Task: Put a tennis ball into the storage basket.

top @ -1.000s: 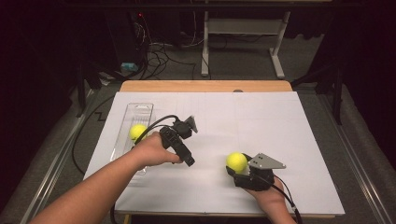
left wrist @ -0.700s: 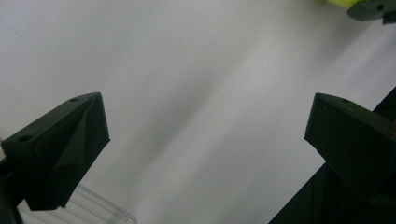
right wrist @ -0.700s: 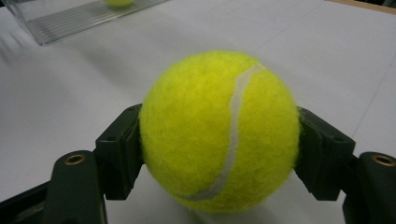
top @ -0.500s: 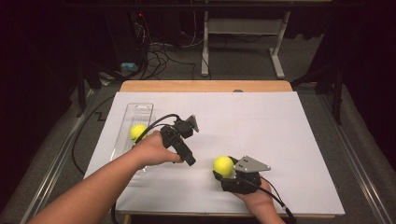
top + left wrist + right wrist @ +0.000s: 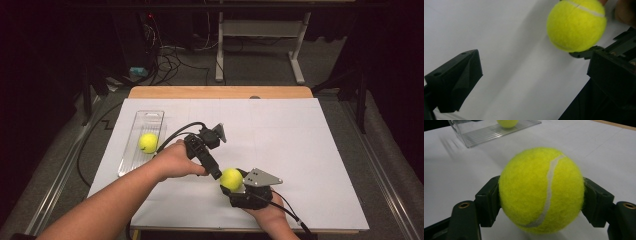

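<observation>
White table [image 5: 300,150] under dark room, cables [image 5: 170,55] behind.

L gripper [image 5: 216,172] jaws wide apart, pointing toward R gripper [image 5: 227,186], R clamped tight.

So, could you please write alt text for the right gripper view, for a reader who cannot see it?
A yellow tennis ball is clamped in the right gripper, one black jaw on each side, above a white table. Behind, a clear plastic tray holds a second tennis ball.
</observation>
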The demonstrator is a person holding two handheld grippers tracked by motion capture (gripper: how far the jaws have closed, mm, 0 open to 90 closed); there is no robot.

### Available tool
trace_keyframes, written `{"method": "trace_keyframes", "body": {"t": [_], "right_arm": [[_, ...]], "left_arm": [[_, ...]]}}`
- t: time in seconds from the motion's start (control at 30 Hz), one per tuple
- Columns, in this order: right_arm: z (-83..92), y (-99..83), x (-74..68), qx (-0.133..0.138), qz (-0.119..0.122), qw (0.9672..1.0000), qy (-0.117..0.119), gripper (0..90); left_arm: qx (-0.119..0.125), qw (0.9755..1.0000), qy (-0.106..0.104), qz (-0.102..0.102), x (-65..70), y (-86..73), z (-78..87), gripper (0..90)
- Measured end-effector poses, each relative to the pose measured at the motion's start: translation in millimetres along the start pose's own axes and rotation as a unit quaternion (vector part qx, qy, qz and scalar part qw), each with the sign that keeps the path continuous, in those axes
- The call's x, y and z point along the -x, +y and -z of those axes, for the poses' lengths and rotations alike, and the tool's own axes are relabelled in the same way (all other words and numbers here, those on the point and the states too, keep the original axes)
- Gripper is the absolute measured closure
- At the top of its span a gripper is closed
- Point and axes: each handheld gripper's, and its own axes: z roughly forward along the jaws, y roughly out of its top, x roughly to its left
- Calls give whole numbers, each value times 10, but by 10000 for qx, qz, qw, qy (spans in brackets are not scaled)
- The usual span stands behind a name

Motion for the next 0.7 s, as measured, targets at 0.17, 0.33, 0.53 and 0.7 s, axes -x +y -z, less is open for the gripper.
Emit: {"method": "trace_keyframes", "body": {"t": [0.17,0.33,0.53,0.7], "right_arm": [[4,18,-10,72,-12,10000,31,279],[35,33,0,179,-74,9998,92,278],[56,43,4,259,-135,9995,132,279],[62,47,12,316,-100,9994,122,278]], "left_arm": [[-59,9998,-125,-134,132,138,-50,7],[-83,9995,-239,-201,195,219,-131,18],[-84,9988,-445,-190,212,297,-242,48],[-136,9974,-668,-227,204,322,-328,113]]}}
